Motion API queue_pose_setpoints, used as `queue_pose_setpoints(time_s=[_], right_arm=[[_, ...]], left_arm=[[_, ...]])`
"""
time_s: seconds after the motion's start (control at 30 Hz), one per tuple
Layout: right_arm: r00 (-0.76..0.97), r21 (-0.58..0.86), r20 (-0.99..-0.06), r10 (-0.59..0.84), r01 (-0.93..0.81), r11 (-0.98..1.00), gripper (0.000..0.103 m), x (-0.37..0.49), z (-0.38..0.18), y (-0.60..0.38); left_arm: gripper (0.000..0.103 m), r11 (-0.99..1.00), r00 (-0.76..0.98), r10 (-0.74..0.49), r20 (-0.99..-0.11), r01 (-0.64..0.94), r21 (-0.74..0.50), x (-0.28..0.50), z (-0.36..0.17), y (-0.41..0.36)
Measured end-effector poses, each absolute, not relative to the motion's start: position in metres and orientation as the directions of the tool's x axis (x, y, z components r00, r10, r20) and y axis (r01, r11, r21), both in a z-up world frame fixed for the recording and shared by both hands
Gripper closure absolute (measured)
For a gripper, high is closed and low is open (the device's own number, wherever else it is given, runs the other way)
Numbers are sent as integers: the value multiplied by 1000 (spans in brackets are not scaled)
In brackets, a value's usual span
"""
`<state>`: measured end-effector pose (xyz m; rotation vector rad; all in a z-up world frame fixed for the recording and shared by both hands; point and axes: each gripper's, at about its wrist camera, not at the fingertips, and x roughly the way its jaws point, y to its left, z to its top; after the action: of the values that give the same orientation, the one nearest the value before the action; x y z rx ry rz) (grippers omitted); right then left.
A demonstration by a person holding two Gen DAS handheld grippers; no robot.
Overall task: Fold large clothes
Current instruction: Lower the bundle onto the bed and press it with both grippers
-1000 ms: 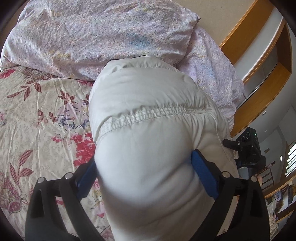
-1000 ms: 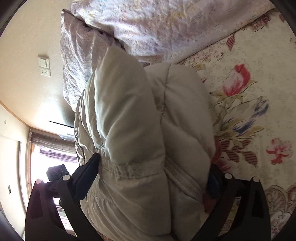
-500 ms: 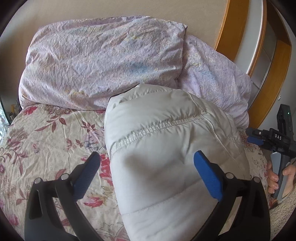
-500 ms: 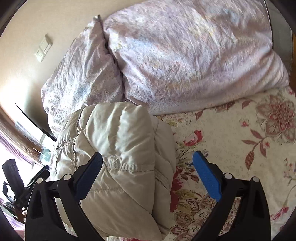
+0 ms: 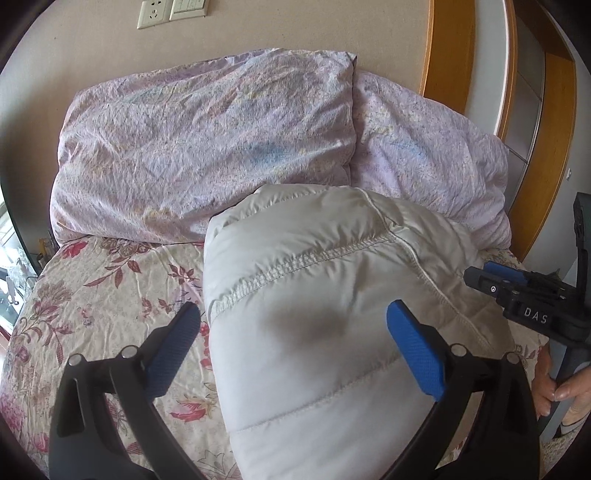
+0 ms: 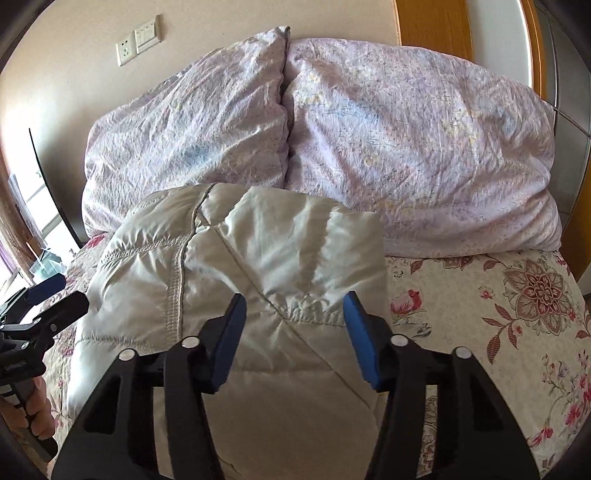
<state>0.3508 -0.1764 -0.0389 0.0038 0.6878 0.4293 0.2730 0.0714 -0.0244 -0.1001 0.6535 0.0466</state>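
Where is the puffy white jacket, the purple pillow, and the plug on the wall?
puffy white jacket [image 5: 332,332]: left wrist view, on its quilted top.
purple pillow [image 5: 207,147]: left wrist view, on the middle of its wrinkled cover.
wall socket [image 5: 152,14]: left wrist view, on its white faceplate.

Black plastic left tongs [image 5: 293,332], blue textured pads [image 5: 415,356], silver screws, white "DAS" lettering, bare-skinned fingers [image 5: 554,397]

We are in a home bedroom: a bed [image 5: 92,295] with floral sheet, two lilac pillows [image 6: 406,147] against the wall, sockets [image 5: 153,14] above, wooden frame [image 5: 447,48] beside.
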Motion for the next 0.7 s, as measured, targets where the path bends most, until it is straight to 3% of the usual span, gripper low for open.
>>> queue_pose_setpoints(time_s=[0.17,0.7], right_arm=[[708,137,-578,406,-406,903,61,343,-42,-168],[699,86,-635,330,-360,929,59,352,-95,-152]], left_arm=[[3,996,778,43,-627,-80,-32,282,-34,63],[2,997,741,57,-669,-75,1,317,-68,54]])
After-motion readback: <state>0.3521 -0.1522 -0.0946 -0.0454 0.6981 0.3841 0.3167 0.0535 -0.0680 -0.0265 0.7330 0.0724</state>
